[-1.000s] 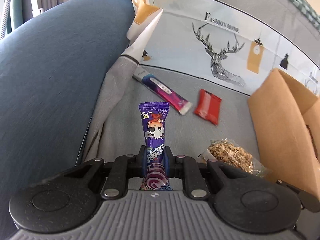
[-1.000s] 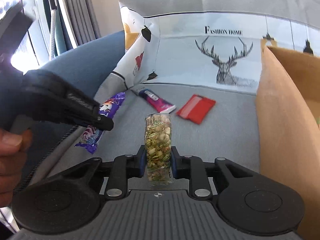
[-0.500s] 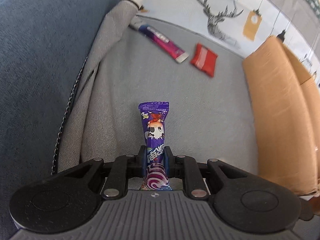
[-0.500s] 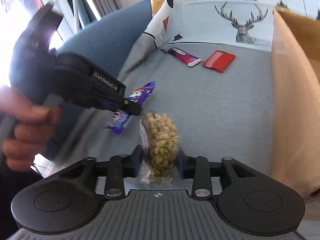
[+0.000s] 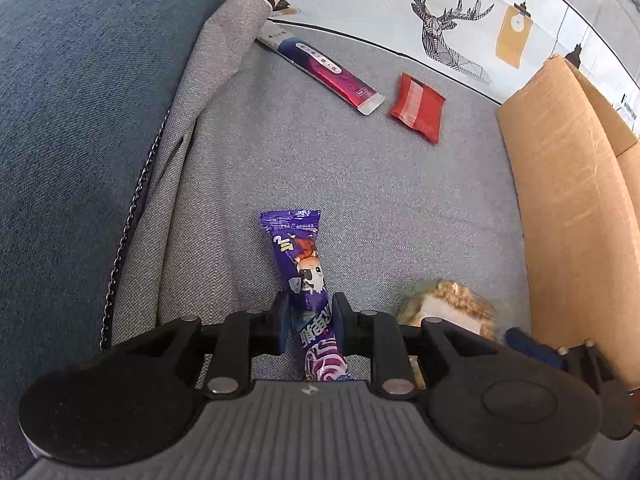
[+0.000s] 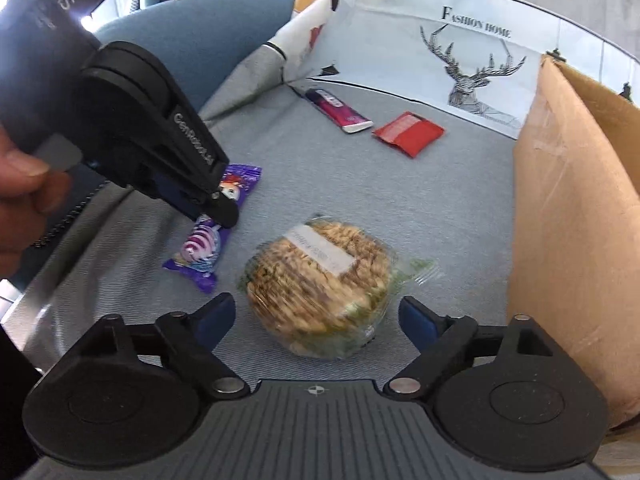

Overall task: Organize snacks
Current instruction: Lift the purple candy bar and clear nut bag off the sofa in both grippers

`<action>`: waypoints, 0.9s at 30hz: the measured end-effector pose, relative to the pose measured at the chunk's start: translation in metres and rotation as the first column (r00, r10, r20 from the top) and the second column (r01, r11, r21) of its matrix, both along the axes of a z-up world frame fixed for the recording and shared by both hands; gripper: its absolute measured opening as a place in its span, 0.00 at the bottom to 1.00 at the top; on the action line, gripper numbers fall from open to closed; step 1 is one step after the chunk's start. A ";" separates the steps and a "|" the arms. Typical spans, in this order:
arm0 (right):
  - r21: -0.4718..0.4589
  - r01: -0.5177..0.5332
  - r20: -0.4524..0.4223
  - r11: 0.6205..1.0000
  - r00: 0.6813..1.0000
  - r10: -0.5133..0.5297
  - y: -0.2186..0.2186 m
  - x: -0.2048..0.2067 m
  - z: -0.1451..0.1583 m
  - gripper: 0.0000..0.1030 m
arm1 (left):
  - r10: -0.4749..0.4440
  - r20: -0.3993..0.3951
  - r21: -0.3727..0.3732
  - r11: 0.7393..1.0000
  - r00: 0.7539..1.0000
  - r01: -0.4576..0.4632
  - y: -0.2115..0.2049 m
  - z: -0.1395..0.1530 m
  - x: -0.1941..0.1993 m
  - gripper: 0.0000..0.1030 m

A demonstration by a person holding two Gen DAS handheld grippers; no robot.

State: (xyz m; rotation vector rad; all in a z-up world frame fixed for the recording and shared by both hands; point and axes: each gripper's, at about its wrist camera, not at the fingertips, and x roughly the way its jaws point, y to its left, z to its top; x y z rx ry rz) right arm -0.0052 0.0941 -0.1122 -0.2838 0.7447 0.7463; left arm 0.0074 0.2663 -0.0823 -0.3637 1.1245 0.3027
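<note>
The left gripper (image 5: 307,322) has its jaws closed on the purple candy wrapper (image 5: 301,268), gripping it near the middle, with the far end of the wrapper pointing toward the deer-print cushion (image 5: 448,20). In the right wrist view the lower end of this wrapper seems to touch the grey sofa seat (image 6: 400,200), but I cannot tell this for sure.

The right gripper (image 6: 318,316) has its jaws wide open, 1 on each side of the round clear-wrapped grain cake (image 6: 320,284), and they do not touch it. The cake lies on the seat, just beside the cardboard box (image 6: 568,216) on its left.

A long magenta stick pack (image 5: 320,68) and a red sachet (image 5: 418,106) lie farther from the box front, near the cushion.

I judge the step in hand as collecting snacks beside the box. The next move probably calls for placing the purple wrapper next to the cake, or closing around the cake's widest part. Its slippery film may slide.
</note>
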 end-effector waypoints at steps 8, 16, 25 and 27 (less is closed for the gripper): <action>-0.016 -0.004 0.048 1.000 0.999 0.005 0.006 0.006 -0.005 0.95 | -0.017 -0.025 0.029 0.999 1.000 0.017 -0.005 -0.004 0.001 0.33; 0.001 0.002 0.019 1.000 1.000 -0.002 0.021 0.025 -0.014 0.99 | -0.028 -0.043 0.039 0.999 0.999 0.030 -0.007 -0.008 0.004 0.33; 0.021 -0.025 0.000 0.999 1.000 0.025 0.019 0.027 -0.016 0.83 | -0.054 -0.053 0.068 0.996 0.997 0.058 -0.013 -0.009 0.008 0.33; 0.020 -0.028 0.011 0.999 1.000 0.028 0.018 0.025 -0.016 0.80 | -0.055 -0.054 0.070 0.996 0.997 0.059 -0.013 -0.009 0.007 0.33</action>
